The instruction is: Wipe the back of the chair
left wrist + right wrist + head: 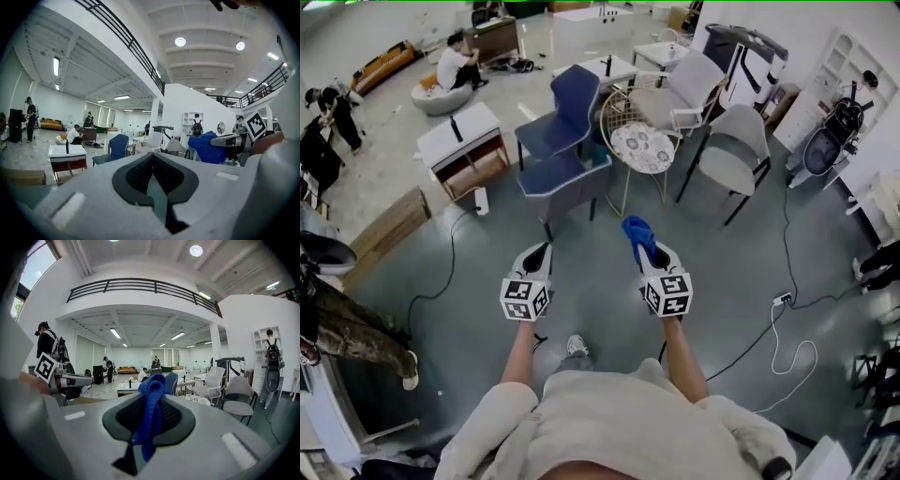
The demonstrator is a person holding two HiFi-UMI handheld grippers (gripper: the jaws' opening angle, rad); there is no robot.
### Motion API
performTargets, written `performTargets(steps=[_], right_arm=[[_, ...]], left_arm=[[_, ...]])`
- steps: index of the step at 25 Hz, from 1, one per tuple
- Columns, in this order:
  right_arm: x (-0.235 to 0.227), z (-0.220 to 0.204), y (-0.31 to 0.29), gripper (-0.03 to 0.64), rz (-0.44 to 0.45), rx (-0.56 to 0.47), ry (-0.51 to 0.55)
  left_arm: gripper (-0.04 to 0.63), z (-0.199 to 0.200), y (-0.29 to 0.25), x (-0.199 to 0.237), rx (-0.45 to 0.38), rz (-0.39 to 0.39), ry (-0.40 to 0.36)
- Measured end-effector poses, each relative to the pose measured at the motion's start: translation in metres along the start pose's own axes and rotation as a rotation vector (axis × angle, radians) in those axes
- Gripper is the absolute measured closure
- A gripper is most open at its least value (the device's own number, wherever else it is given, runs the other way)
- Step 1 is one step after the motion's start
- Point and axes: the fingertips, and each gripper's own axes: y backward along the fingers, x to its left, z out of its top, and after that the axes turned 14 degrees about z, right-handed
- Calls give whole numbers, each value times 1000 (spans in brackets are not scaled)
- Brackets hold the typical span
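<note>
Left gripper (539,251) sits clenched empty; right gripper (649,257) pinches a blue cloth (636,232), which could tug free rubbing the far chair (577,98).

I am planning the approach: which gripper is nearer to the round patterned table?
Right. The right gripper, with a blue cloth, is directly below the table in the head view; the left gripper is off to its lower left.
</note>
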Motion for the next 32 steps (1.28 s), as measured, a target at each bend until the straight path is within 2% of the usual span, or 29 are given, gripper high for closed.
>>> performTargets(steps=[6,14,25,32], right_arm=[[-23,23,-61,561,-13,-7,11],[-33,35,-113,561,-27,-9,17],[-43,10,-115,561,-54,33,-36],[-67,0,-122,561,-28,64,-55]], left_arm=[[592,21,-61,34,-10,-19,-6],[592,30,-110,66,-13,-46,-9],[592,9,-134,48,46,-105,-10],[592,-9,-157,32,103,-99,-5]])
